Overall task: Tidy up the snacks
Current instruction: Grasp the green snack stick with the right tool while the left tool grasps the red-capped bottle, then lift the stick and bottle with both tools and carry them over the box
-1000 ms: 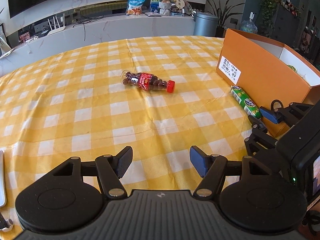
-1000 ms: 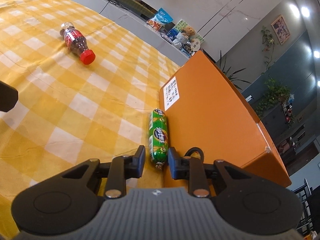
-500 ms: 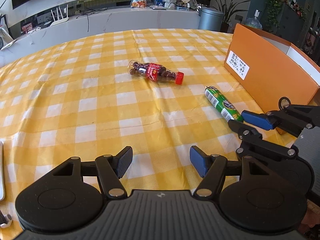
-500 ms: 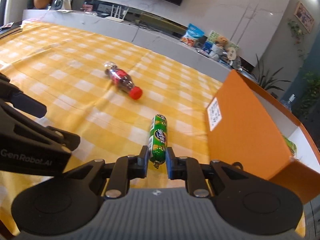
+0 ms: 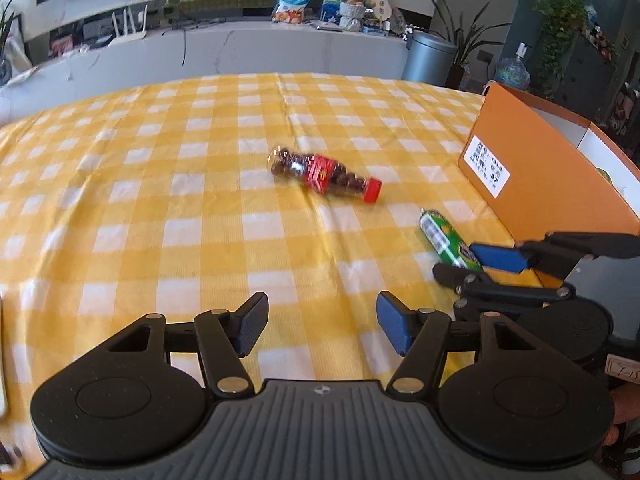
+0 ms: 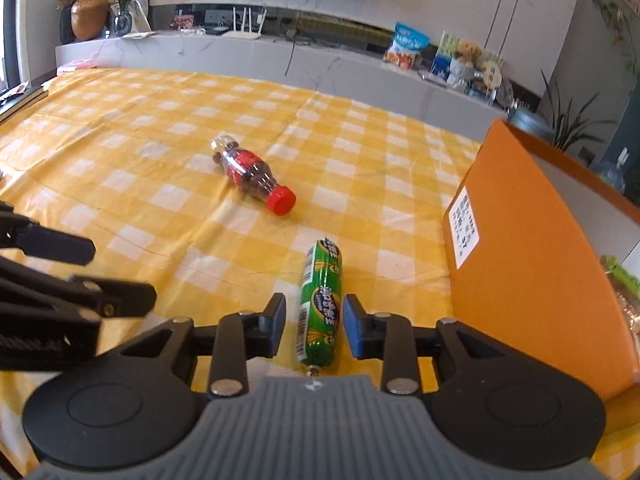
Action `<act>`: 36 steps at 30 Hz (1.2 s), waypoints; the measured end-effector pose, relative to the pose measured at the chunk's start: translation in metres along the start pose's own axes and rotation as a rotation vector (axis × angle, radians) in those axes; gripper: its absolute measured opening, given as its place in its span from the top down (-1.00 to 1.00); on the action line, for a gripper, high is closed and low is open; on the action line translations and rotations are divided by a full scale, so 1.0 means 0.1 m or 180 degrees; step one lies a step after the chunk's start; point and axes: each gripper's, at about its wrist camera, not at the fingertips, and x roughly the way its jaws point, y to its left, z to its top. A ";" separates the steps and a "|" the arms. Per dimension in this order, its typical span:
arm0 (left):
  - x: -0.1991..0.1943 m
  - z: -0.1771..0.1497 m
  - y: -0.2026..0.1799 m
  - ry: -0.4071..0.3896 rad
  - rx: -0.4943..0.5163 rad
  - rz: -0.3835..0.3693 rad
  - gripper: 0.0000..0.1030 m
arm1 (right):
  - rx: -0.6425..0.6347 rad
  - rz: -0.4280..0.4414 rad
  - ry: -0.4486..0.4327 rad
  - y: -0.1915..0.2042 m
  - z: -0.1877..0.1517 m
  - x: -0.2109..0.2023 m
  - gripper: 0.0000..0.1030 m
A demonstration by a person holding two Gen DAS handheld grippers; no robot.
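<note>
Checked yellow tabletop (image 6: 120,168); beside orange cardboard box (image 6: 520,248), our right tongs (image 6: 314,326) are opening around glossy green sausage (image 6: 322,300), pads clear; left tongs (image 5: 320,326) closing, empty.

White label (image 5: 489,165) on the orange box (image 5: 548,184): digits "37" legible, other characters unreadable. Green snack wrapper (image 6: 322,298) and bottle's red label (image 5: 319,172): print illegible.

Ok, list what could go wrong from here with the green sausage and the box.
1. The right gripper has its jaws opening around the green sausage, with gaps at both pads; it may be left on the tablecloth outside the orange box.
2. The box wall stands high beside it, so a low carry could strike it.
3. The left gripper, open and close by, could collide with the right one.
</note>
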 end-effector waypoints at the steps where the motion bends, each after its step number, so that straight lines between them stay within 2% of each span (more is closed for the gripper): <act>1: 0.01 0.04 -0.01 -0.0028 0.0073 0.0012 -0.43 | 0.0035 0.0037 0.0041 -0.02 0.00 0.03 0.41; 3: 0.06 0.12 -0.01 -0.0099 0.0219 0.0025 -0.42 | 0.0134 0.0108 0.0076 -0.07 0.01 0.07 0.45; 4: 0.08 0.16 -0.01 -0.0130 0.0306 0.0016 -0.41 | 0.0153 0.0129 0.0083 -0.09 0.02 0.08 0.57; 5: 0.11 0.21 -0.01 -0.0168 0.0416 0.0015 -0.38 | 0.0155 0.0122 0.0080 -0.10 0.02 0.09 0.59; 9: 0.28 0.38 -0.07 -0.0286 0.1082 0.0109 -0.38 | 0.0283 0.0250 0.0125 -0.21 0.05 0.11 0.59; 14: 0.56 0.48 -0.20 -0.0219 0.2016 0.0168 -0.38 | 0.0318 0.0341 0.0161 -0.28 0.11 0.15 0.59; 20: 0.86 0.46 -0.40 -0.0215 0.3071 0.0396 -0.38 | 0.0352 0.0421 0.0175 -0.32 0.13 0.19 0.59; 23: 0.99 0.46 -0.48 -0.0155 0.3525 0.0351 -0.37 | 0.0438 0.0456 0.0187 -0.36 0.14 0.21 0.59; 25: 1.04 0.49 -0.50 -0.0141 0.3707 0.0300 -0.37 | 0.0485 0.0476 0.0197 -0.39 0.14 0.22 0.59; 29: 1.16 0.66 -0.51 0.0060 0.3752 0.0167 -0.31 | 0.0539 0.0491 0.0201 -0.42 0.13 0.21 0.59; 30: 1.19 0.73 -0.51 0.0137 0.3651 0.0120 -0.29 | 0.0560 0.0497 0.0199 -0.43 0.12 0.22 0.59; 32: 1.27 0.91 -0.45 0.0345 0.3266 -0.0045 -0.08 | 0.0603 0.0500 0.0196 -0.45 0.12 0.22 0.59; 36: 1.38 1.14 -0.29 0.0615 0.2602 -0.0333 0.13 | 0.0658 0.0493 0.0186 -0.48 0.11 0.22 0.59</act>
